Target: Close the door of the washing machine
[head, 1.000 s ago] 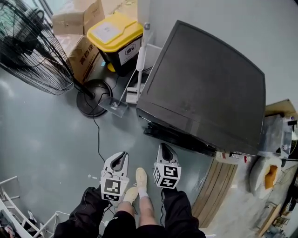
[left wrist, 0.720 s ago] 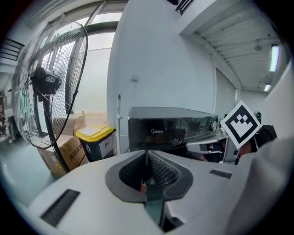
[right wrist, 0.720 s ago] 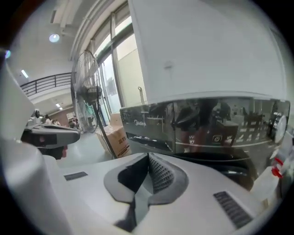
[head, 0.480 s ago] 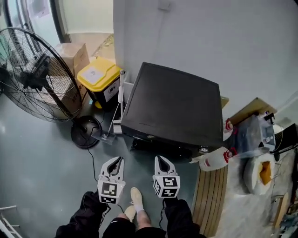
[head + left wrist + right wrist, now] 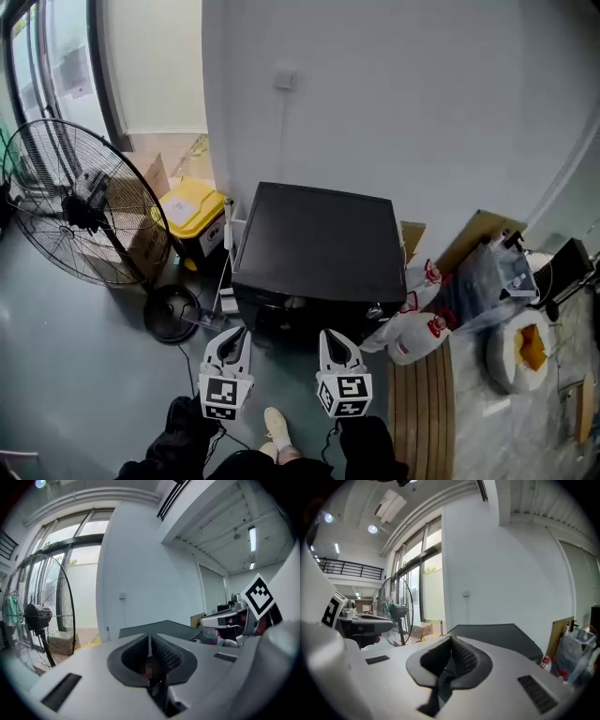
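The washing machine [image 5: 319,239] is a dark box standing against the white wall, seen from above; its front face [image 5: 291,317] is in shadow, and I cannot tell how its door stands. My left gripper [image 5: 232,333] and right gripper [image 5: 333,336] hover side by side just before that front, both pointing at it and touching nothing. In the left gripper view the left gripper [image 5: 150,637] has its jaws together, with the machine's top [image 5: 161,626] beyond. In the right gripper view the right gripper [image 5: 451,639] is likewise shut and empty, with the machine [image 5: 497,632] ahead.
A big standing fan [image 5: 84,211] is at the left, with a yellow-lidded bin [image 5: 192,211] and cardboard boxes beside the machine. White jugs [image 5: 412,337], a wooden board [image 5: 417,412] and bags [image 5: 520,352] lie at the right. The person's legs are below.
Both grippers have risen together, still shut. The head view has drawn back and up, so the machine looks smaller and more of the wall and the room shows.
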`<state>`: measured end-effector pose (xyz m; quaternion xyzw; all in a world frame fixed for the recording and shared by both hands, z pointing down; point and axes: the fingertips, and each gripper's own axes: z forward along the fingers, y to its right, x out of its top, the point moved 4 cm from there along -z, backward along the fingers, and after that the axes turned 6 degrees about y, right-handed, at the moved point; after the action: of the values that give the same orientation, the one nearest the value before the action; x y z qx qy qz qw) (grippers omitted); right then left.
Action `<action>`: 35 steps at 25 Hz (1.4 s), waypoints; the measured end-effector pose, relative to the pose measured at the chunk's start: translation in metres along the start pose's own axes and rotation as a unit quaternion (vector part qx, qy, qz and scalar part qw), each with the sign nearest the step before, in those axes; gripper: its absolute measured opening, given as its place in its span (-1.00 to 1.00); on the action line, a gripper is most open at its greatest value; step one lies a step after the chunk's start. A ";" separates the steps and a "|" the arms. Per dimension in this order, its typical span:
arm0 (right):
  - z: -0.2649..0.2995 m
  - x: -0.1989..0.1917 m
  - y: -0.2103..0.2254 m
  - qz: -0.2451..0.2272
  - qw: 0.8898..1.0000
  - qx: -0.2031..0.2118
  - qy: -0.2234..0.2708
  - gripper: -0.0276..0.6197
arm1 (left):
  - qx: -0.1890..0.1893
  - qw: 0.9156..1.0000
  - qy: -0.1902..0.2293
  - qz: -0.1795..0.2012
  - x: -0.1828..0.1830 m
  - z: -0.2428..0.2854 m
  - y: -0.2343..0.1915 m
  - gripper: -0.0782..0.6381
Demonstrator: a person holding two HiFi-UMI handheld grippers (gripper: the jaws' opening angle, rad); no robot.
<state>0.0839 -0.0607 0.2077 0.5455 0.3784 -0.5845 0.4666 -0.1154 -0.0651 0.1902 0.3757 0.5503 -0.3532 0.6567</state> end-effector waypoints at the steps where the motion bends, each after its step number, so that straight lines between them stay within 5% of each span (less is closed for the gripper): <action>1: -0.010 0.008 0.000 -0.004 1.000 -0.002 0.008 -0.86 | -0.002 1.000 0.005 0.002 0.008 -0.004 0.004 -0.68; 12: -0.074 0.049 0.003 -0.033 0.998 -0.027 0.052 -0.86 | -0.028 0.999 0.022 0.012 0.045 -0.037 0.032 -0.68; 35: -0.069 0.045 -0.009 -0.032 0.997 -0.032 0.056 -0.86 | -0.033 0.999 0.028 0.012 0.043 -0.037 0.028 -0.68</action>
<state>0.0965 0.0013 0.1547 0.5500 0.4394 -0.5553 0.4427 -0.1018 -0.0212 0.1468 0.3699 0.5758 -0.3163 0.6569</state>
